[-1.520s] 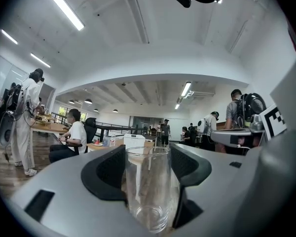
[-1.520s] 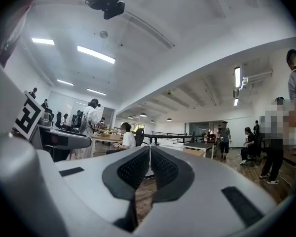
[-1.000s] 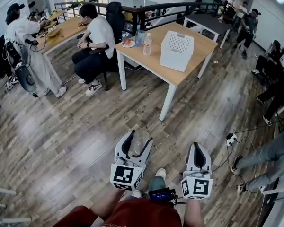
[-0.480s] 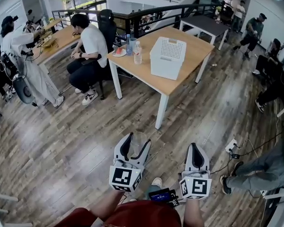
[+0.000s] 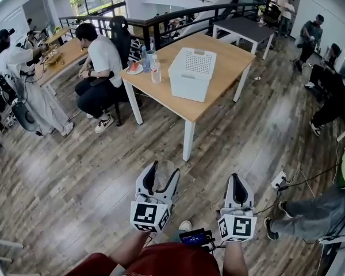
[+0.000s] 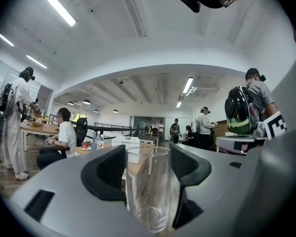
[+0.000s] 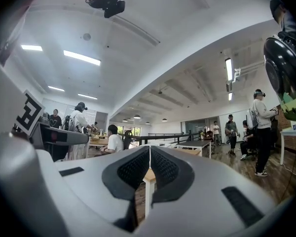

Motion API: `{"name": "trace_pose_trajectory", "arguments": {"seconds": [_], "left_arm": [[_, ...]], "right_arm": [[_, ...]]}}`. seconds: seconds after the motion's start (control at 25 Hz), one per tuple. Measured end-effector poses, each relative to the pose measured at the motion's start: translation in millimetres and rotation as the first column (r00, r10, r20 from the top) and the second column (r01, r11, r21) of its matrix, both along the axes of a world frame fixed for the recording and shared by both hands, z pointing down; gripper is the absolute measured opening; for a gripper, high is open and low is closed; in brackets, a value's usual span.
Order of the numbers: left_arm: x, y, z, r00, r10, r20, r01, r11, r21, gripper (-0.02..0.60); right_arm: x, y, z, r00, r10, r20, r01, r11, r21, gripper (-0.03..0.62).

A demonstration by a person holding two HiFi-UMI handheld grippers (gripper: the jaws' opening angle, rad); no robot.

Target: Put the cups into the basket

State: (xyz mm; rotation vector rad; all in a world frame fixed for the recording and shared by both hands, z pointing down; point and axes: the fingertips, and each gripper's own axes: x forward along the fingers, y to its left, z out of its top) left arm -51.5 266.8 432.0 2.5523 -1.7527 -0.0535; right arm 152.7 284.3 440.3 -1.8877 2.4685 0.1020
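Clear cup clamped upright between jaws of left tool, lower centre of head view. Right tool pressed fully closed, nothing held. White basket seen on counter, upper centre.

The inside of the basket cannot be made out. At a corner of the worktop, the small things are too tiny to name.

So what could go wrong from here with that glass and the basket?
1. The clear glass sits between the left gripper's jaws with nothing under it, and its smooth walls could slip.
2. The basket has tall walls, so the glass might knock its rim going in.
3. The right gripper is shut and empty, so it cannot readily steady either.
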Motion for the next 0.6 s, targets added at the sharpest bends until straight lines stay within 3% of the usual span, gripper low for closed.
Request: {"name": "trace_pose_trajectory", "arguments": {"seconds": [0.28, 0.6], "left_arm": [[26.6, -24.1, 2.0, 1.000, -0.015, 0.005, 0.015, 1.000, 0.002, 0.282], [34.7, -46.1, 7.2, 0.999, -0.032, -0.008, 0.032, 0.999, -0.009, 0.282]], "right_arm": [[27.1, -23.4, 2.1, 1.000, -0.010, 0.010, 0.010, 1.000, 0.005, 0.012], [31.7, -45.8, 6.1, 0.999, -0.034, -0.006, 0.034, 0.999, -0.007, 0.012]]}}
